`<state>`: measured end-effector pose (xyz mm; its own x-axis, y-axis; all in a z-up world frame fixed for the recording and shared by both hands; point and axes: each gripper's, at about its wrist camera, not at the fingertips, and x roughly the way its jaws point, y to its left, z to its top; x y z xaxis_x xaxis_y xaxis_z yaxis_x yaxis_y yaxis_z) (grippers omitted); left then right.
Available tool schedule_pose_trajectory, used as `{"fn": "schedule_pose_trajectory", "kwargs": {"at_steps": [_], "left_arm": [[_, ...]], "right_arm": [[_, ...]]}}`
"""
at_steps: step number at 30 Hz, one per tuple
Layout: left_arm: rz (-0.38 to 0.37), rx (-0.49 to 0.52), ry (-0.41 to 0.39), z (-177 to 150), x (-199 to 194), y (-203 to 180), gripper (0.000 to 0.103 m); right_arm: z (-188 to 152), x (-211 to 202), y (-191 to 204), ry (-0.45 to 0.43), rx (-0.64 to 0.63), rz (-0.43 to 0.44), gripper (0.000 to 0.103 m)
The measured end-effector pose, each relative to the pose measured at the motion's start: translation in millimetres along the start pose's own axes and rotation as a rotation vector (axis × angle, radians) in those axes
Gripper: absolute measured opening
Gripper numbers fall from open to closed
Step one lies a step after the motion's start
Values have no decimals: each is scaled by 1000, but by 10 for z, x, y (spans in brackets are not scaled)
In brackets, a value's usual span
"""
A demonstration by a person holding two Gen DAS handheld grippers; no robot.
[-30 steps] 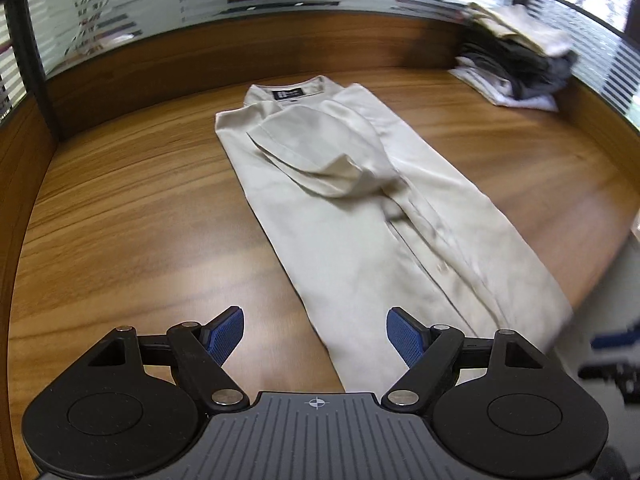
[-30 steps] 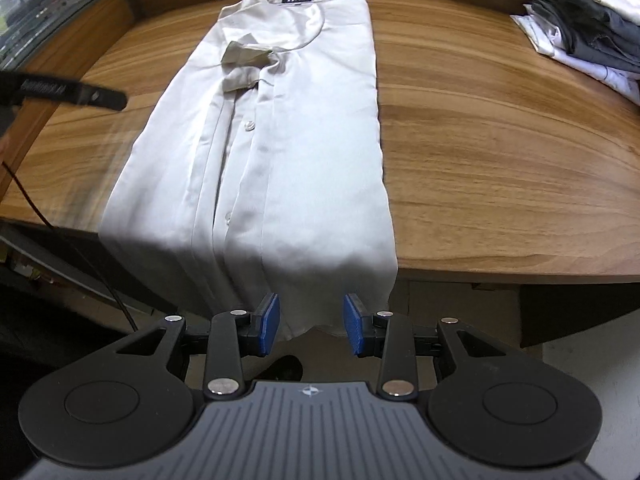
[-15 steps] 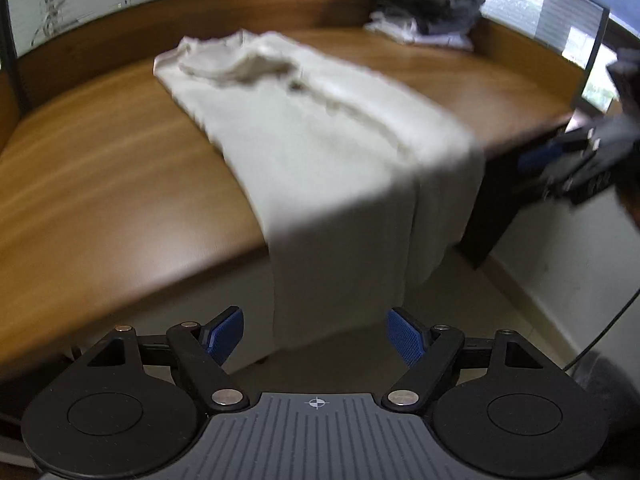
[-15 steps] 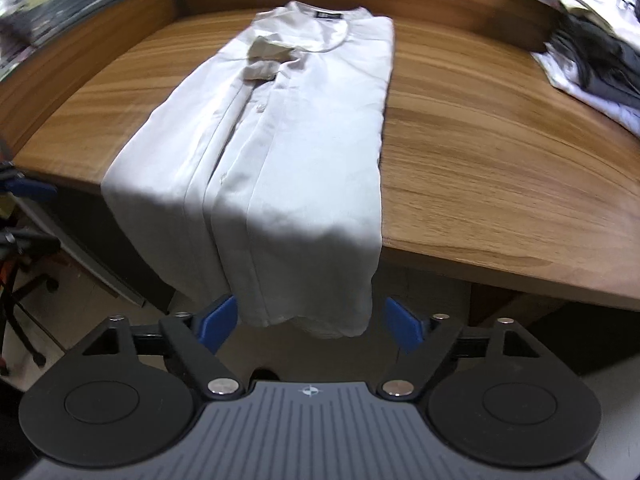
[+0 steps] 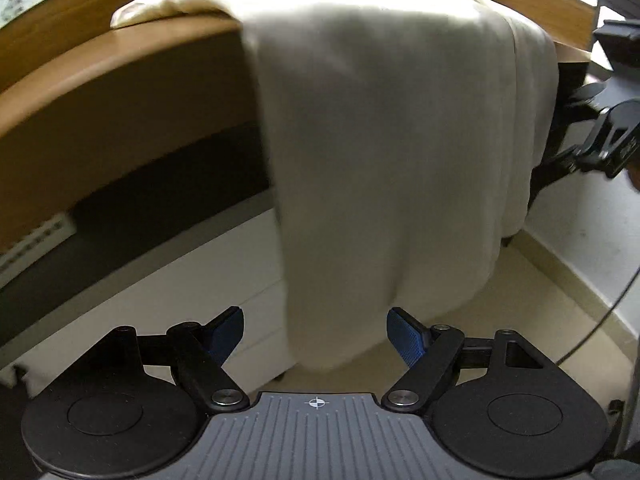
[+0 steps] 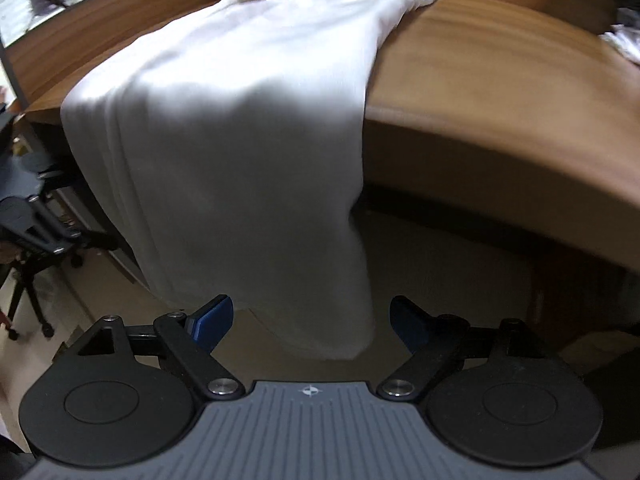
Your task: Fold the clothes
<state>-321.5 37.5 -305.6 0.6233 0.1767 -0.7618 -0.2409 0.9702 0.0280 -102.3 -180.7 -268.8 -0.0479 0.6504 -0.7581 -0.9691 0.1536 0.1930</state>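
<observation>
A cream button-up shirt (image 5: 384,140) lies along the wooden table (image 5: 100,92) with its lower part hanging over the front edge; it also shows in the right wrist view (image 6: 248,128). My left gripper (image 5: 316,332) is open, below the table edge, with the shirt's hanging left hem corner between its blue pads (image 5: 404,338). My right gripper (image 6: 312,324) is open, with the right hem corner hanging between its pads (image 6: 212,322). Neither touches the cloth as far as I can see.
The table's front edge (image 6: 500,140) juts out above both grippers. The right gripper (image 5: 608,144) shows at the right of the left wrist view; the left gripper (image 6: 36,216) shows at the left of the right wrist view. A clothes pile (image 6: 628,40) lies far right.
Both grippers dropped from above the table to below its front edge, close to the hanging hem. The right gripper's jaws went from narrow to wide open; the left stayed open.
</observation>
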Motion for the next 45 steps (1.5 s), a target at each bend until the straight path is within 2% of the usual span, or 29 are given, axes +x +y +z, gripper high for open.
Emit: {"fn": "schedule_pose_trajectory", "kwargs": {"at_steps": [2, 3, 4, 5, 6, 8, 13, 17, 19, 22, 26, 30, 34, 40, 43, 44, 45], "left_arm": [[-29, 37, -5, 16, 105, -36, 80], [-44, 55, -7, 24, 158, -55, 75], [-71, 67, 4, 27, 203, -72, 49], [-95, 71, 24, 32, 235, -91, 30], [-114, 68, 40, 39, 226, -117, 4], [-146, 70, 47, 54, 135, -178, 4], [-229, 82, 2, 208, -490, -326, 4], [-291, 34, -59, 499, -1089, -323, 4], [-308, 43, -104, 696, -1335, -278, 4], [-287, 48, -181, 968, -1617, -213, 4], [-230, -1, -262, 1323, -1831, -104, 4], [-154, -69, -293, 1736, -1740, 231, 4], [-84, -140, -264, 1948, -1501, 468, 4], [-20, -256, -154, 2083, -962, 847, 5], [-3, -291, -93, 2113, -720, 974, 5], [0, -309, -78, 2127, -664, 1020, 5], [2, -325, -71, 2145, -640, 1061, 9]], "right_arm": [[-44, 105, -60, -4, -5, 37, 88], [-66, 157, -90, -6, -7, 55, 82], [-89, 209, -120, -8, -10, 74, 77], [-111, 261, -151, -10, -12, 92, 59], [-128, 287, -179, 2, 5, 119, 31], [-155, 264, -213, 33, 59, 180, 4], [-117, -178, -99, 50, 145, 320, 3], [83, -667, 27, 47, 219, 441, 3], [260, -889, 67, 11, 238, 470, 3], [558, -1198, 122, -51, 243, 494, 3], [1061, -1431, 54, -125, 193, 464, 3], [1574, -1590, -99, -190, 149, 421, 3], [2083, -1417, -325, -185, 127, 387, 3], [2586, -712, -788, -91, 143, 379, 3], [2639, -388, -976, -25, 174, 373, 4], [2651, -286, -1038, -4, 186, 371, 7], [2668, -205, -1098, 11, 199, 375, 8]]}}
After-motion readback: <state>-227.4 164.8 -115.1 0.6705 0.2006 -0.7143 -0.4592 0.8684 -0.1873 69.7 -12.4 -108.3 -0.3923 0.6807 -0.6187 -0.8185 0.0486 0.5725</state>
